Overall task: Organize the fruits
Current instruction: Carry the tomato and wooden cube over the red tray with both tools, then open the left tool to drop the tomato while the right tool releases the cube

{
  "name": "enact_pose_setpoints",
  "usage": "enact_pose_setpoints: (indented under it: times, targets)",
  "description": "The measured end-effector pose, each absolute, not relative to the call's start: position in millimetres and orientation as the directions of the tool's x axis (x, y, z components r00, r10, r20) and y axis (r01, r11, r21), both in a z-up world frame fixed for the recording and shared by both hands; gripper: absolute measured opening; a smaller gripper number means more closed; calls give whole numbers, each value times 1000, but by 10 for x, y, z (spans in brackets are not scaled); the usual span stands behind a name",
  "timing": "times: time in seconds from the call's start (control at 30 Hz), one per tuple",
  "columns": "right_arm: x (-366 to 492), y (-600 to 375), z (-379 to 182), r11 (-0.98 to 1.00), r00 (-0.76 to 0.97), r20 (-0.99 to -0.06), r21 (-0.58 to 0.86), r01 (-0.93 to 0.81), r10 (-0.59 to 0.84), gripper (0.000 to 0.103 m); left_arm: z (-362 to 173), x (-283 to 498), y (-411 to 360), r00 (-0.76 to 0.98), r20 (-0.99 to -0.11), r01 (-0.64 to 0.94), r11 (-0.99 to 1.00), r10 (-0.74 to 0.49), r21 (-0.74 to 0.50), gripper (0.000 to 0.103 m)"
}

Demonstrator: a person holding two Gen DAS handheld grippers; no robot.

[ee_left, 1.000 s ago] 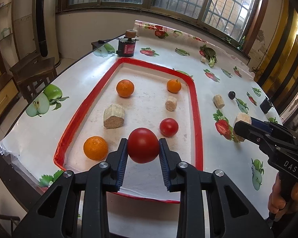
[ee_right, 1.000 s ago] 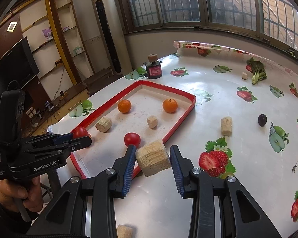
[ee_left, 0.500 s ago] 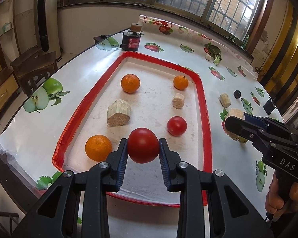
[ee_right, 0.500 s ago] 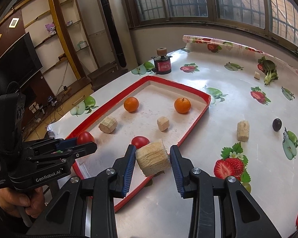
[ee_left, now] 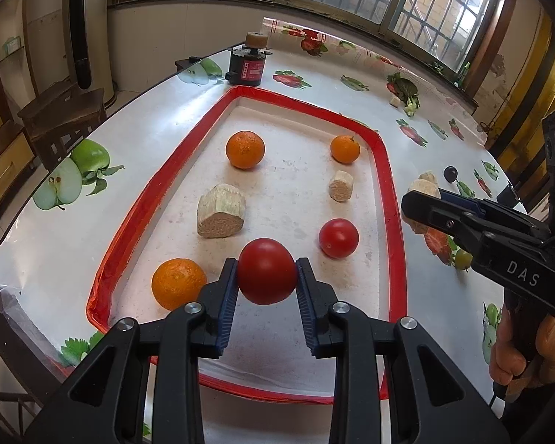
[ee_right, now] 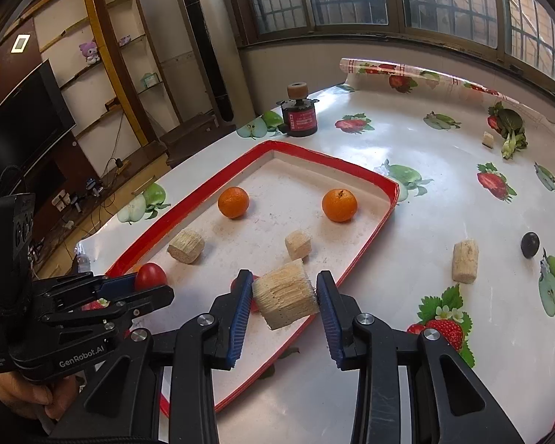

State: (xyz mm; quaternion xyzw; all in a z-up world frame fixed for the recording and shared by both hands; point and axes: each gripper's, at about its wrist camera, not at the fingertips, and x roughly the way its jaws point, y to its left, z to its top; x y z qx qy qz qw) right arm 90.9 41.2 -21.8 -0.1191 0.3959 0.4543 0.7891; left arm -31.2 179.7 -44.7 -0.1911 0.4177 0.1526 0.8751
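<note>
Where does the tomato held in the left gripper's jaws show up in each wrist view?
Left wrist: tomato low centre, clamped in the left gripper, above the tray's near end.
Right wrist: same tomato at lower left, half hidden by that gripper.
Shared landmark: red-rimmed tray.

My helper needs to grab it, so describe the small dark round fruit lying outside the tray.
Start at the red-rimmed tray and look right, onto the fruit-print tablecloth. Past the pale cane chunk lies the dark plum, the only near-black, round, real fruit there.

Three oranges, a tomato and, seemingly, cane chunks in tray
</note>
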Motion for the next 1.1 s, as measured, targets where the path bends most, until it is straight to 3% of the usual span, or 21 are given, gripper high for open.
enact_pose_setpoints:
  times: [0.97,1.03,1.1]
  targets:
    - [1114,931,-667,520,204,-794,159,-839,573,38,-659,-160,1779,555,-828,-420,887,86,-189,29]
    - [1101,918,-635,520,209,-790,156,-840,576,38,-644,-175,1784,554,-827,-428,884,91,-189,46]
    - [1083,889,-586,521,216,-783,157,-839,584,39,-604,-211,1779,567,-818,-430,882,99,-191,53]
